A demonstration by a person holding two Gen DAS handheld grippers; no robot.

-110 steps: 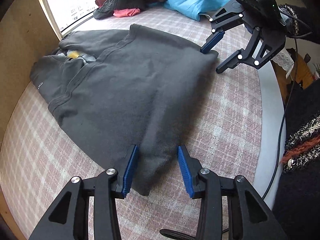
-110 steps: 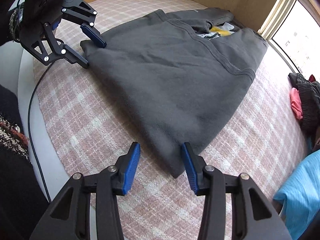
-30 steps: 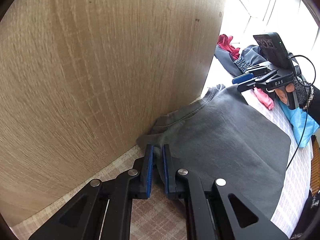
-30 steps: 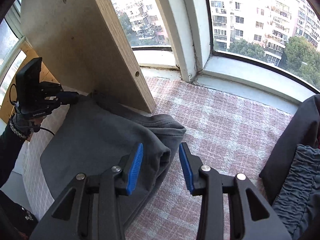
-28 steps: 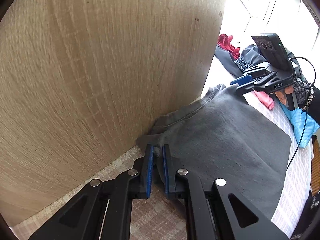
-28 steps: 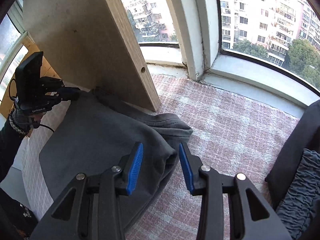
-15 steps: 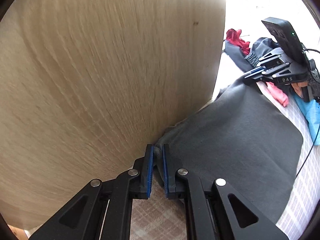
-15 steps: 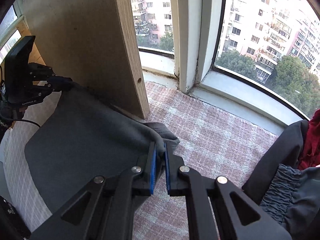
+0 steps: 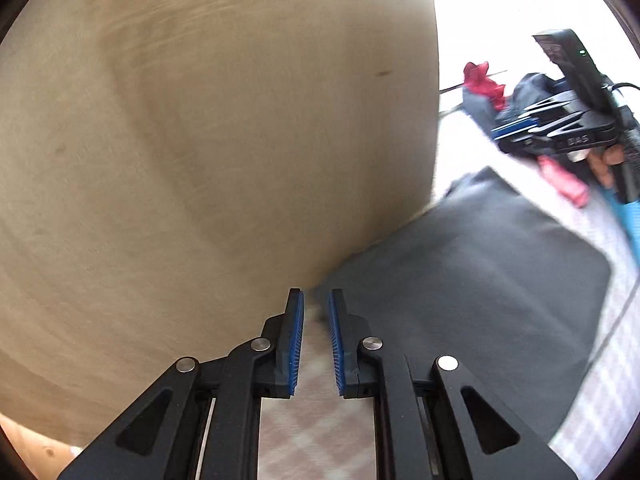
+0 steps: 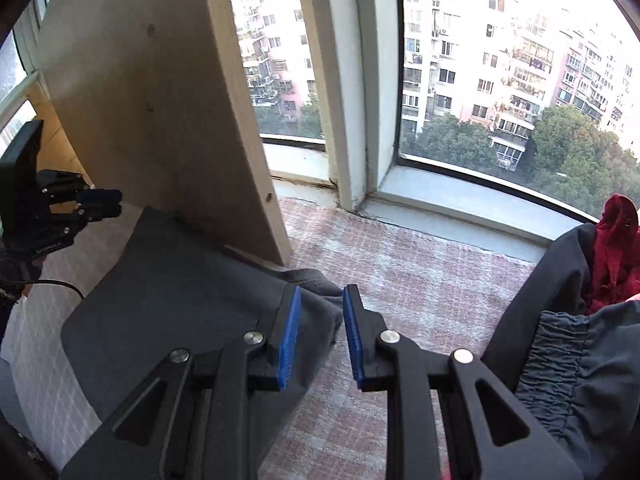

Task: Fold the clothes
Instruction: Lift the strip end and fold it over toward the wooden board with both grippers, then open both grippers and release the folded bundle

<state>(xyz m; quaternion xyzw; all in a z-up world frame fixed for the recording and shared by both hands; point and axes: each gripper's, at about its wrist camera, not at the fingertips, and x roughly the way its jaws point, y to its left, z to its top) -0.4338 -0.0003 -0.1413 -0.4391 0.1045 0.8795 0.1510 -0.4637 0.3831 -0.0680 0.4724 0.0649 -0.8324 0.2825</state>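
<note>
A dark grey garment lies folded flat on the pink plaid cover, its far edge against a wooden panel. My left gripper is open a little at the garment's near corner, with only plaid cover showing between its blue pads. In the right wrist view the same garment spreads to the left, and my right gripper stands open over its bunched corner. The left gripper appears far left there. The right gripper shows at upper right in the left wrist view, held by a hand.
The wooden panel fills the left wrist view and stands upright at the left. A window sill runs behind the plaid cover. A dark garment with an elastic waistband and a red one are piled at the right.
Both grippers were shut on the grey garment's corners half a second ago; both have now opened and let go. The garment lies flatter against the panel.
</note>
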